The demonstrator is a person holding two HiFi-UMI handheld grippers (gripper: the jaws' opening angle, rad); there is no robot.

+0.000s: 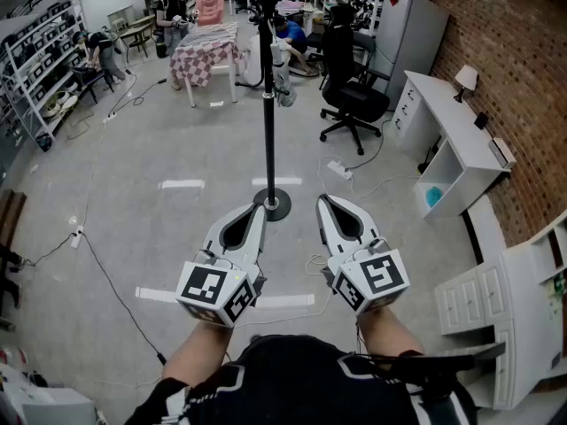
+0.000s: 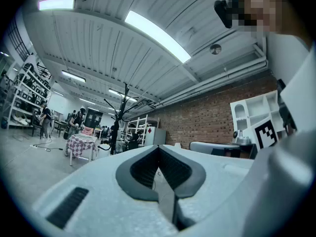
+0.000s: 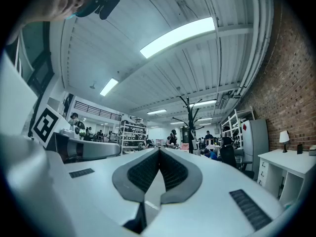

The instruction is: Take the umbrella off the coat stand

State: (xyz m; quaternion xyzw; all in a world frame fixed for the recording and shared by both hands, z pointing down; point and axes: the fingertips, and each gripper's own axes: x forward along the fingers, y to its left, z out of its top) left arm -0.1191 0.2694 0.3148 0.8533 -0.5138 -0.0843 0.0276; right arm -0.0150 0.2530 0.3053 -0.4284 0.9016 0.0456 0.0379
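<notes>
Black coat stand (image 1: pixel 268 122), open floor (image 1: pixel 177 140); L hand-held gripper (image 1: pixel 257 209), R hand-held gripper (image 1: pixel 324 200) nr base, both closed.

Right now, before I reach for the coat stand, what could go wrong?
1. The left gripper and right gripper both have shut tongs; going in like that may knock the stand rather than grip.
2. The coat stand is a thin pole on a small base; a sideways pull could tip it.
3. A power strip lies nearby: trip risk.

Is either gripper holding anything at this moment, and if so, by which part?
Nothing is held. The left gripper and right gripper are both shut and empty, apart from the coat stand.
</notes>
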